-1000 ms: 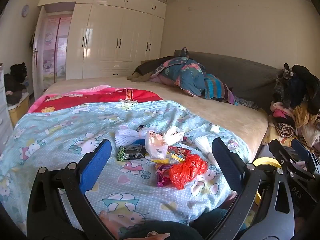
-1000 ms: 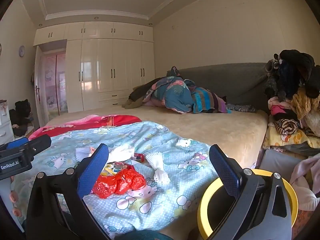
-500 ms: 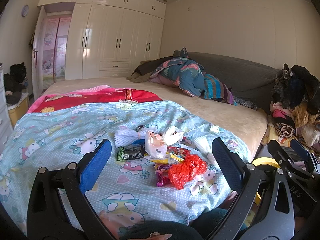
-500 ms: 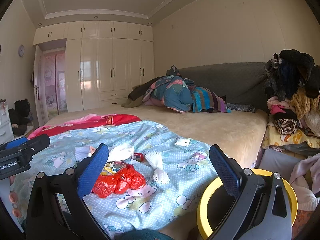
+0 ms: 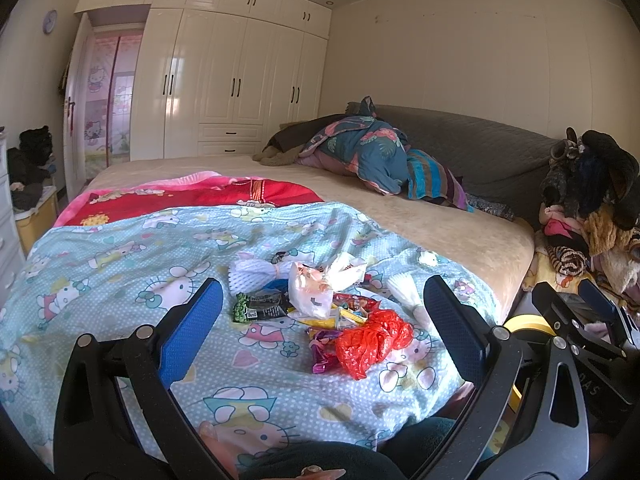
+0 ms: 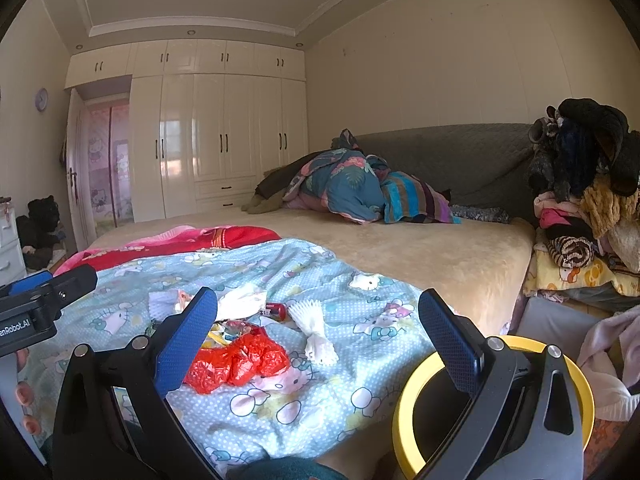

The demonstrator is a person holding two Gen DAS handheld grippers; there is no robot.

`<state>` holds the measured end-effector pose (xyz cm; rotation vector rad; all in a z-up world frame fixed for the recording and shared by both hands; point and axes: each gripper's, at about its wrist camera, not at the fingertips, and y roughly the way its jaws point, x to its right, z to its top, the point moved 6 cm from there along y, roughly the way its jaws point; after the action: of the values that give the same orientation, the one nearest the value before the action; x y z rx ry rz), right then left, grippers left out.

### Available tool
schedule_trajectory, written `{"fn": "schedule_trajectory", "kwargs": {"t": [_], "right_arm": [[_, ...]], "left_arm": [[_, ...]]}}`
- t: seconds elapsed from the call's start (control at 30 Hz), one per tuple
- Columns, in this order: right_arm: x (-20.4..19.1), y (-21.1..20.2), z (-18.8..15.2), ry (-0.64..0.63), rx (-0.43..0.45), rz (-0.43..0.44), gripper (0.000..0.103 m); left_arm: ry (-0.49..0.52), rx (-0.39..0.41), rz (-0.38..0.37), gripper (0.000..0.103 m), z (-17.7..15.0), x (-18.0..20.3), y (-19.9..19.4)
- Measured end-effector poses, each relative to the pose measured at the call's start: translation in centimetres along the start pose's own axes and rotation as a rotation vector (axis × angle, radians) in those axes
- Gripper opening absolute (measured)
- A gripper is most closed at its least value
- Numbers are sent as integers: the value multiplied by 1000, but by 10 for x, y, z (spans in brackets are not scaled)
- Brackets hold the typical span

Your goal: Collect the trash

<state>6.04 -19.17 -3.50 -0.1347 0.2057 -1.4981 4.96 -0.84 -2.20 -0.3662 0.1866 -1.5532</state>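
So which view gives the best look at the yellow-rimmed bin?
The right wrist view. There the yellow-rimmed bin shows most of its round rim and dark inside beside the bed, though the right hand-held gripper crosses it. The left wrist view shows only a sliver of the rim behind the other gripper's frame.

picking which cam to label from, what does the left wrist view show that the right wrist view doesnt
Only the left wrist view shows the green and black snack wrapper and the purple candy wrapper clearly; in the right view a finger hides that part of the pile.

Only the right wrist view shows the whole rim of the yellow bin beside the bed, and the small red can.

Both show the red plastic bag, the white foam net and the cartoon-print blue blanket, with both pairs of fingers wide apart and empty.
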Motion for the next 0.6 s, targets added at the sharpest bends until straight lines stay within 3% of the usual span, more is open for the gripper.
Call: {"fn": "schedule_trajectory", "kwargs": {"t": [0.6], "right_arm": [[1, 2, -4, -1, -11, 6, 98]], "left_arm": [[-3, -16, -14, 93, 1, 6, 1]]}}
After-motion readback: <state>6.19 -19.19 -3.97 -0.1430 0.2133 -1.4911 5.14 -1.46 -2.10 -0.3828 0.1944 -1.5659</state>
